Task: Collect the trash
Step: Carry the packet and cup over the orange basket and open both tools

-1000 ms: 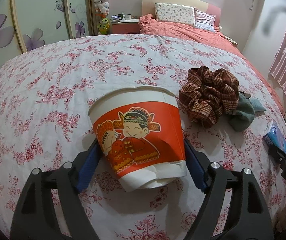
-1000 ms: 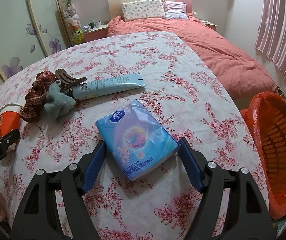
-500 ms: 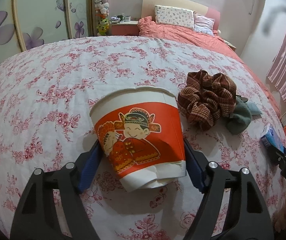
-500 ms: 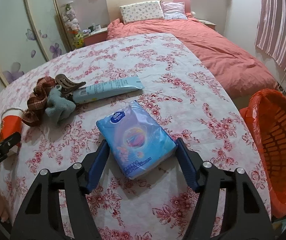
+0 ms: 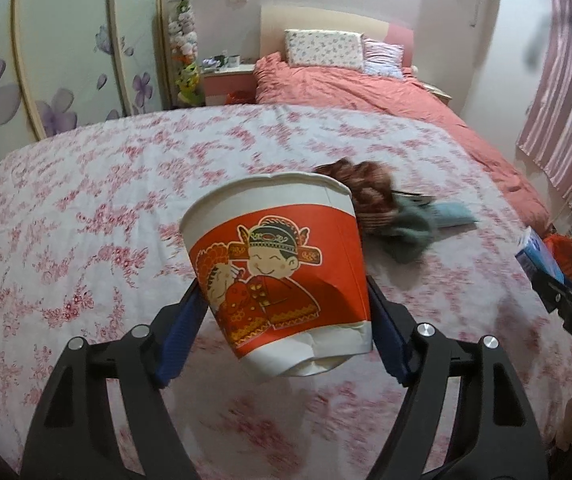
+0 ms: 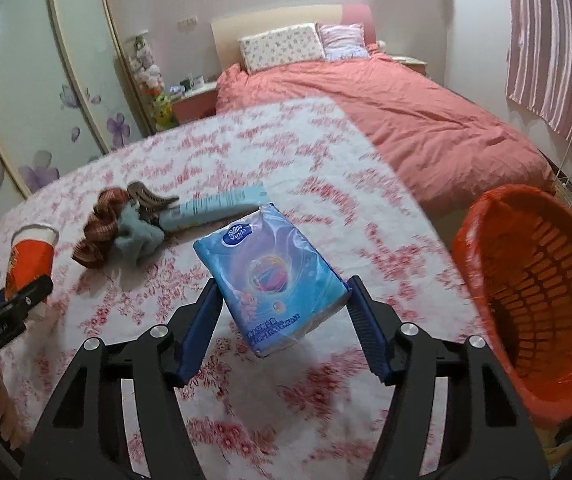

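Observation:
A red and white paper cup (image 5: pixel 277 248) with a cartoon couple hangs tilted above the floral tablecloth (image 5: pixel 85 208), and my left gripper (image 5: pixel 281 292) is shut on its sides. From the right wrist view the same cup (image 6: pixel 29 256) shows at the far left. My right gripper (image 6: pixel 283 284) is shut on a blue tissue pack (image 6: pixel 273 264), which is lifted clear of the cloth. An orange trash basket (image 6: pixel 534 280) with an orange liner stands off the table's right edge, right of the pack.
On the table lie a brown checked scrunchie (image 6: pixel 99 228), a grey-green cloth (image 6: pixel 137 236), a brown hair claw (image 6: pixel 149 198) and a light blue tube (image 6: pixel 217 206). A bed with a pink cover (image 6: pixel 406 120) stands behind, and wardrobe doors (image 6: pixel 25 80) line the left.
Both grippers have risen. The cup and the tissue pack, which rested on the cloth, now hang above it. The right jaws narrowed onto the pack.

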Available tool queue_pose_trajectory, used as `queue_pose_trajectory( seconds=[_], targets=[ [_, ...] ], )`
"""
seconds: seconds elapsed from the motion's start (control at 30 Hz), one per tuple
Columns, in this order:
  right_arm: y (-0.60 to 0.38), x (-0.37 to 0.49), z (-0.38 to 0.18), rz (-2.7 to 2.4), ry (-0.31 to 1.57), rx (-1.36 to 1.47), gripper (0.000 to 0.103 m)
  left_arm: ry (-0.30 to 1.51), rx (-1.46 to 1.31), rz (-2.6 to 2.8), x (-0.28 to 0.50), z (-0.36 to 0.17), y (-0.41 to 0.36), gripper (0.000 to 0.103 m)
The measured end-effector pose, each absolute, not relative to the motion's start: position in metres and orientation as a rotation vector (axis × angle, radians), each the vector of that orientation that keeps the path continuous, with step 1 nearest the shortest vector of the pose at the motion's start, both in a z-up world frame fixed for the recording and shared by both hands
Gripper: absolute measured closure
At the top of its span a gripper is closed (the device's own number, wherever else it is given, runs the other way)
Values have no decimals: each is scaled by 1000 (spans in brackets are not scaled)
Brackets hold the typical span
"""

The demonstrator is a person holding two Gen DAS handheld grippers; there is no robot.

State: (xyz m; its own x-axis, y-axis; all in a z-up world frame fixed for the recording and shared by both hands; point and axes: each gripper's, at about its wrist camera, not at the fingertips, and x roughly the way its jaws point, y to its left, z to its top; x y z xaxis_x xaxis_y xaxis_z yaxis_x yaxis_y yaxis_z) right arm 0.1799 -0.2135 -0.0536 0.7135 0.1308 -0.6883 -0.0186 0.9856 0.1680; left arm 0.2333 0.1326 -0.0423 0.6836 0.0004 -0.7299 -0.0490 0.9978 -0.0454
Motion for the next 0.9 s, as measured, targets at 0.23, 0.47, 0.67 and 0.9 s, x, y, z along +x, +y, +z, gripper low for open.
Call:
queue_pose_trajectory(
  seconds=[0.23,0.47,0.67,0.9],
  targets=[
    [-248,158,-27,29,671,193,39,750,-37,-66,216,-11,87,28],
    [-295,135,-9,-86,577,249,39,684,6,-204,208,13,20,28],
    [-329,125,-8,-180,531,303,39,660,44,-348,205,19,-46,28],
    [-372,122,-12,-249,494,377,39,653,75,-519,206,17,-120,28]
  ],
)
